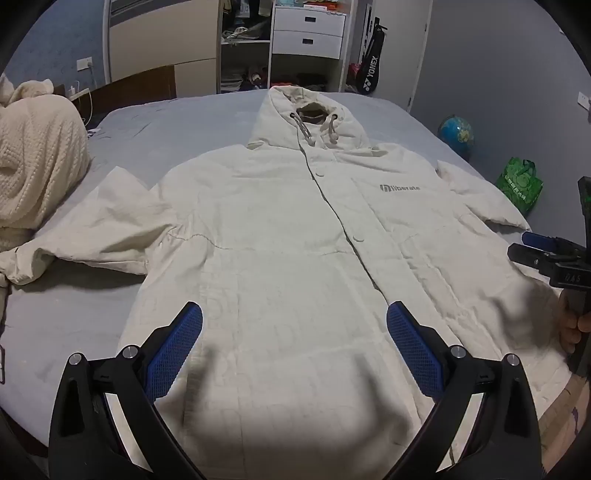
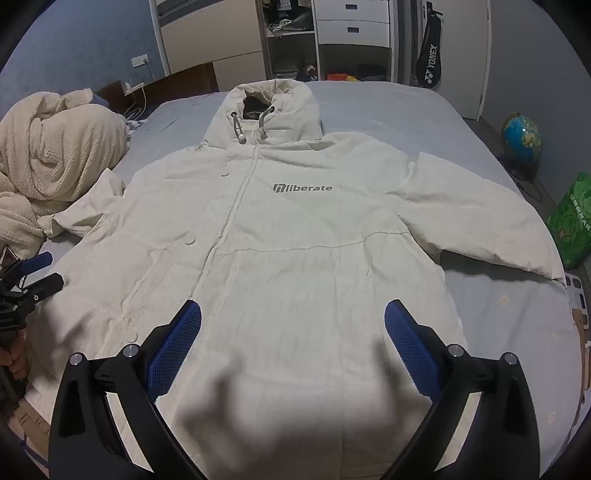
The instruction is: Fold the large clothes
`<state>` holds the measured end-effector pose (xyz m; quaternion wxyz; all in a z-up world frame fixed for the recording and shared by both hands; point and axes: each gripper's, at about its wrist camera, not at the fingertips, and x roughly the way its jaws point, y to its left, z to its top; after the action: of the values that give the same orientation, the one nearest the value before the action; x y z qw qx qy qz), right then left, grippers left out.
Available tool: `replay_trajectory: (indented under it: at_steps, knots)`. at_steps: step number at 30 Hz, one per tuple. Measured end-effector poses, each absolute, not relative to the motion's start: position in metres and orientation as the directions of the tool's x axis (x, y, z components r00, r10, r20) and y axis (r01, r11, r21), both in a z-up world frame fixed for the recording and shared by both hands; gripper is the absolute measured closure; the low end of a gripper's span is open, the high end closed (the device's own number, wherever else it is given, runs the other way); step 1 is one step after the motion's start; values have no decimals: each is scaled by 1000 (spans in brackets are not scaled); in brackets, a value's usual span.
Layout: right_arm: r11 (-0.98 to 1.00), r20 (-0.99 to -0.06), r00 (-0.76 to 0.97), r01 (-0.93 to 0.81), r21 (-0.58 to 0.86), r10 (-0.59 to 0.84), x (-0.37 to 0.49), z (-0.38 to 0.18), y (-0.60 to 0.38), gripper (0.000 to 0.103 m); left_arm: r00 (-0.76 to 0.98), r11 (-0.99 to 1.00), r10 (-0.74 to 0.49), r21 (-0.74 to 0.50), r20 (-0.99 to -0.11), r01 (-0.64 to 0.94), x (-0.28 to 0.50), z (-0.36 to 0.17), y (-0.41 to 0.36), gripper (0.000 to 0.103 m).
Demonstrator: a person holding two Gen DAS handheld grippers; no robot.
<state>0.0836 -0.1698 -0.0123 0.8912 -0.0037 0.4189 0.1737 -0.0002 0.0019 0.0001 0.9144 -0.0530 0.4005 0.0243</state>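
Note:
A large cream hooded jacket [image 1: 288,229] with a grey "liberate" logo lies flat and face up on the bed, hood at the far end, both sleeves spread out. It also shows in the right wrist view [image 2: 295,229]. My left gripper [image 1: 294,314] is open and empty, hovering over the jacket's lower left half. My right gripper [image 2: 293,312] is open and empty over the lower right half. The right gripper also shows at the right edge of the left wrist view [image 1: 554,254]; the left gripper shows at the left edge of the right wrist view [image 2: 29,280].
The bed [image 1: 177,122] has a grey-blue sheet. A cream knitted blanket [image 1: 37,155] is heaped at the far left. A globe [image 2: 521,142] and a green bag [image 2: 570,221] stand on the floor to the right. Shelves and drawers [image 1: 306,33] stand beyond the bed.

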Motion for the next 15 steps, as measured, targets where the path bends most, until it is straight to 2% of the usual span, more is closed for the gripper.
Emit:
replay_trajectory:
  at_steps: [5,6,15]
  knots:
    - [939,-749,586,-315,141,309,84,-12,-170,8,685,988,2,-104,-729,-113,-2,2,10,7]
    - [938,-749,586,-316,140,309,84,-12,-169,8,672,994,-11,-84,-741,-76,2,-1,4,7]
    - [938,-752,581,-314,146,311,85,-12,-171,8,669,992,18,-69,-743,-103,2,-6,6,7]
